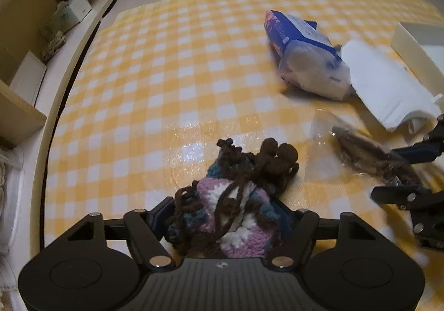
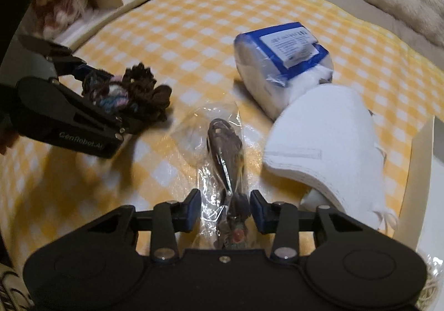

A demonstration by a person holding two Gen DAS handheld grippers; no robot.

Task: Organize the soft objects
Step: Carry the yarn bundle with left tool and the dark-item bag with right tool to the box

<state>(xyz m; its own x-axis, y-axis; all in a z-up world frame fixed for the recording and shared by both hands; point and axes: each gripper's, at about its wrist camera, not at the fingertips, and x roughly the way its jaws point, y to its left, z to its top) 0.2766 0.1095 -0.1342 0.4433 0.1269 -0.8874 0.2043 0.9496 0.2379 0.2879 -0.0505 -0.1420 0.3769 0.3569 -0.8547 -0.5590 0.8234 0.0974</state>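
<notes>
Two grippers work over the yellow-and-white checked blanket (image 1: 172,66). The left gripper (image 1: 224,216) pinches a crocheted bundle of brown, pink, white and teal yarn (image 1: 238,194). The right gripper (image 2: 225,209) straddles a clear plastic bag holding a brown item (image 2: 222,150), fingers apart, beside stacked white cloths (image 2: 330,141).

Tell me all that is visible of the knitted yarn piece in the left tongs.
The knitted yarn piece looks like soft, chunky wool: pink, white and teal stitches, with dark brown strands and small brown balls across the top. It is bunched up, not flat. The left tongs are shut on it from both sides. Its brown end points toward the yellow checked cloth.
</notes>
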